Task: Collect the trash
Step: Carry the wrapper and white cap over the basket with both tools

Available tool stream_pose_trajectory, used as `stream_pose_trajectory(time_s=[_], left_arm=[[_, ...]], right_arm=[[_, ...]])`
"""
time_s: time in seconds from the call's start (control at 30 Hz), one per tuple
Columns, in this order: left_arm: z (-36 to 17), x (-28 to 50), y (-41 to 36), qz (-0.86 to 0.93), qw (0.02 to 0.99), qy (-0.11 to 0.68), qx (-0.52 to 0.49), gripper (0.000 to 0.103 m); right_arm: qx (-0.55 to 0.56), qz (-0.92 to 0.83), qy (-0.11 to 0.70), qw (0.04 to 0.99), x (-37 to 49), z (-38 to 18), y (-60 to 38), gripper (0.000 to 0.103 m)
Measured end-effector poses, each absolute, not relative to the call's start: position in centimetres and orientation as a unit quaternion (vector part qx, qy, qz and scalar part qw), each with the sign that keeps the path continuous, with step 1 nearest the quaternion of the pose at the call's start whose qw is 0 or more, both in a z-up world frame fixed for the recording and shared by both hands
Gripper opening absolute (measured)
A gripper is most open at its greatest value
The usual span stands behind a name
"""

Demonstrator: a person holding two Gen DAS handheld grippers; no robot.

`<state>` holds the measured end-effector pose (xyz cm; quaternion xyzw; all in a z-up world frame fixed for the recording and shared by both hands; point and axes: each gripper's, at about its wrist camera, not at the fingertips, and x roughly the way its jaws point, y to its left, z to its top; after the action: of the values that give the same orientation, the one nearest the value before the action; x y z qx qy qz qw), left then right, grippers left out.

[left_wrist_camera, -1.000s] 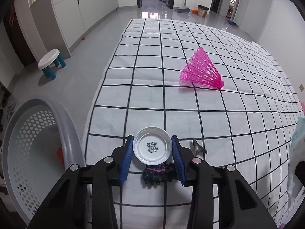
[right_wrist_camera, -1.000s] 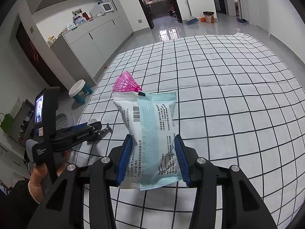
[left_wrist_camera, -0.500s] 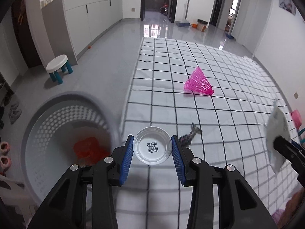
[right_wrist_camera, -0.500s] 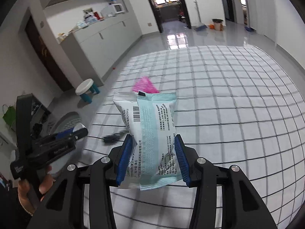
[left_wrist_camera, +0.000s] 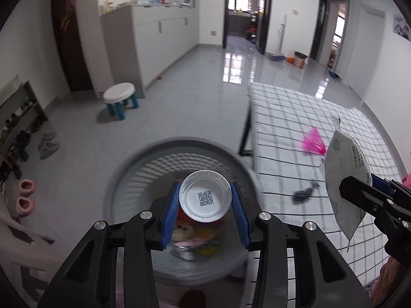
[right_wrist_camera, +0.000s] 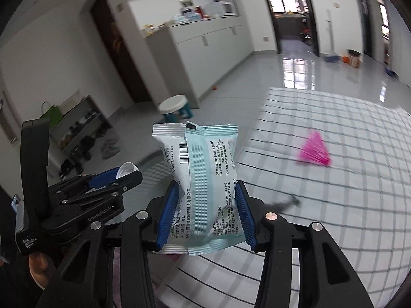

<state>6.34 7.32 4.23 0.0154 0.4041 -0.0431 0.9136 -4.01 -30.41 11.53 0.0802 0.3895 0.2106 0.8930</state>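
My left gripper (left_wrist_camera: 205,202) is shut on a white plastic cap (left_wrist_camera: 204,196) with a QR code inside it. It hangs over the grey perforated basket (left_wrist_camera: 143,169), which holds red and yellow wrappers. My right gripper (right_wrist_camera: 204,205) is shut on a pale blue-and-white packet (right_wrist_camera: 203,177) and hangs at the cloth's left edge. That packet (left_wrist_camera: 344,182) and gripper also show at the right of the left wrist view. The left gripper (right_wrist_camera: 120,177) with the cap shows at the left of the right wrist view. A pink shuttlecock (left_wrist_camera: 313,145) and a dark clip (left_wrist_camera: 304,192) lie on the checked cloth (left_wrist_camera: 295,118).
The grey tiled floor (left_wrist_camera: 200,97) stretches beyond the basket. A small white stool (left_wrist_camera: 120,97) with blue legs stands near the white cabinets (left_wrist_camera: 159,43). Shoes and pink slippers (left_wrist_camera: 24,195) lie along the left by a shoe rack. A dustpan and a bin (left_wrist_camera: 299,59) stand far back.
Both grippers have swung left off the checked cloth and risen. The basket has come under the left gripper and cap. The shuttlecock and clip now lie off to the right.
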Motion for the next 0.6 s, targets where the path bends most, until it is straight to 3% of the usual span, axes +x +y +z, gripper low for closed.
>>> stream_pose_trajectory(time_s=[0.27,0.6], left_arm=[[4.6,7.4,12.5,-0.003,0.917,0.398,0.011,0.039],[3.0,8.6,14.8,0.008,0.911,0.412,-0.001,0.039]], right_arm=[[0.06,0.255,0.385,0.885,-1.5,12.5,-23.8,0.044],[0.043,0.262,0.425,0.865,0.8,9.1,-20.3,0.044]])
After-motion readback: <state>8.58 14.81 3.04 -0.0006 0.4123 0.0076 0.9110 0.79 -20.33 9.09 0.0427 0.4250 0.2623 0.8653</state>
